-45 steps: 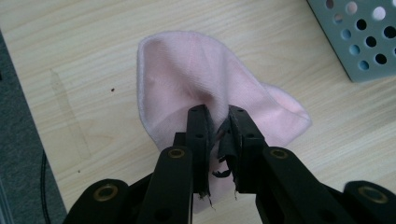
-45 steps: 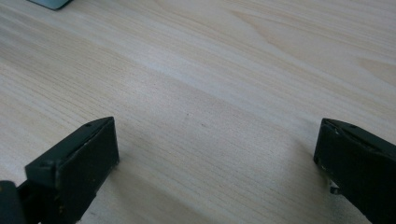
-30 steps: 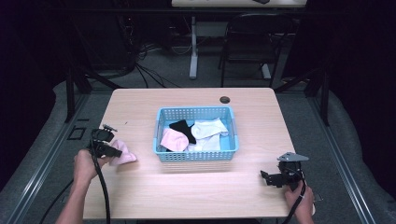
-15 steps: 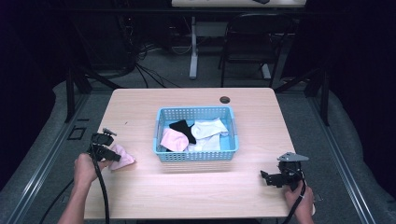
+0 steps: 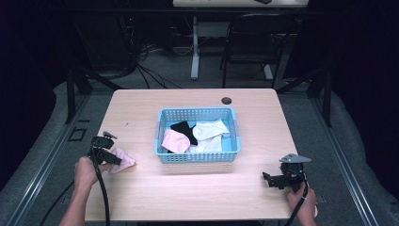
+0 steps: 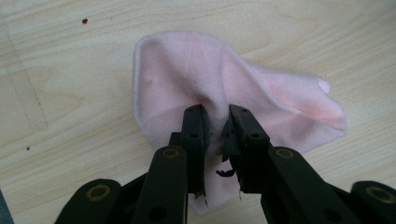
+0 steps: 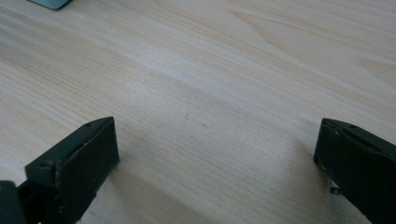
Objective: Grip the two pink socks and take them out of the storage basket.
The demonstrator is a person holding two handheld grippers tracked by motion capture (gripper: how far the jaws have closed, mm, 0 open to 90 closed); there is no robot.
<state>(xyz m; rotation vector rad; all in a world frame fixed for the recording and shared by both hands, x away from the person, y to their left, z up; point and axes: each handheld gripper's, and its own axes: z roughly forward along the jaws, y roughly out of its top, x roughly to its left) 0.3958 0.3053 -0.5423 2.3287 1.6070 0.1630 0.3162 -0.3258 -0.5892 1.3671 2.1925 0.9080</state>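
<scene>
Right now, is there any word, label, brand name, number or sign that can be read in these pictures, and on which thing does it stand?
None: no readable text in any view.
Pink sock: plain fabric, no label.
Blue basket: perforated walls, no print visible.
Table: bare wood grain, some small dark specks.
Left hand-held gripper and right hand-held gripper: black jaws, no markings.

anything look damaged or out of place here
Yes: the black pad lining on the left tongs is torn, with shreds hanging loose. Their jaws have just been opening, with the crumpled pink fabric sock between them on the wooden table, outside the blue plastic basket.
</scene>
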